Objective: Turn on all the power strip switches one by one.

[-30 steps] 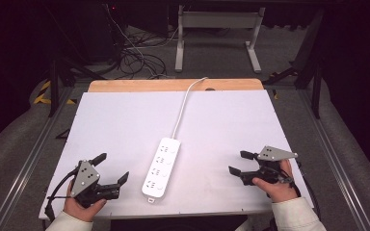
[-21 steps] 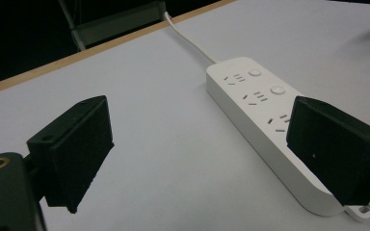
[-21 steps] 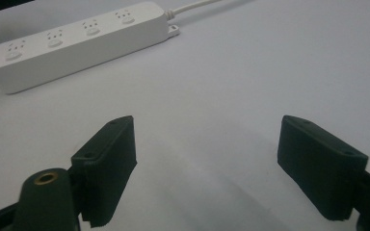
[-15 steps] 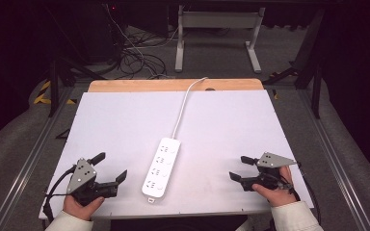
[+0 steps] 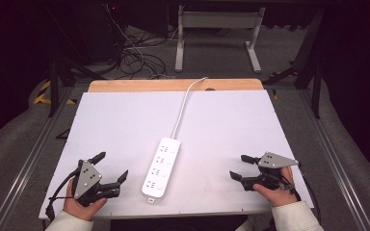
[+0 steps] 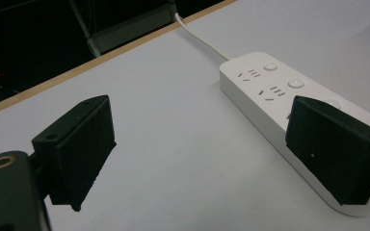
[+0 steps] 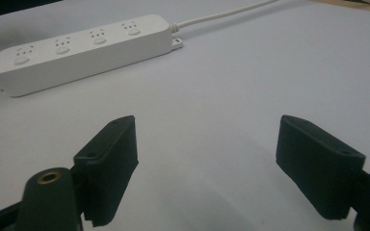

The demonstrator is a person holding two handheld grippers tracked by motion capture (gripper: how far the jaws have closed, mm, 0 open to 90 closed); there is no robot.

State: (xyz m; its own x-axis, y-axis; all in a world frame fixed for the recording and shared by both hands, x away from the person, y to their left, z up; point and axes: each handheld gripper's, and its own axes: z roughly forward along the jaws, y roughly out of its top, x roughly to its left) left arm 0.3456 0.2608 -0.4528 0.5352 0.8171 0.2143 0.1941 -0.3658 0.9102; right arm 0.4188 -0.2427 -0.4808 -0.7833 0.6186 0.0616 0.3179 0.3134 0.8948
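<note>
Covering most of the view, the white table (image 5: 125, 125) bore a white power strip (image 5: 161, 166) near its front middle, its cord (image 5: 183, 108) running back. Flanking it, apart, the left gripper (image 5: 111, 167) and right gripper (image 5: 238, 166) both hung spread, holding nothing.

A glossy white plastic four-socket power strip (image 5: 161, 166) with a white cord (image 5: 185, 102) lies on the matte white tabletop (image 5: 125, 125), which has a pale tan wooden strip (image 5: 139, 85) at its 12 o'clock edge. The left gripper (image 5: 112, 169) at 7 o'clock and the right gripper (image 5: 240, 167) at 4 o'clock are black, each topped by a grey plate.
</note>
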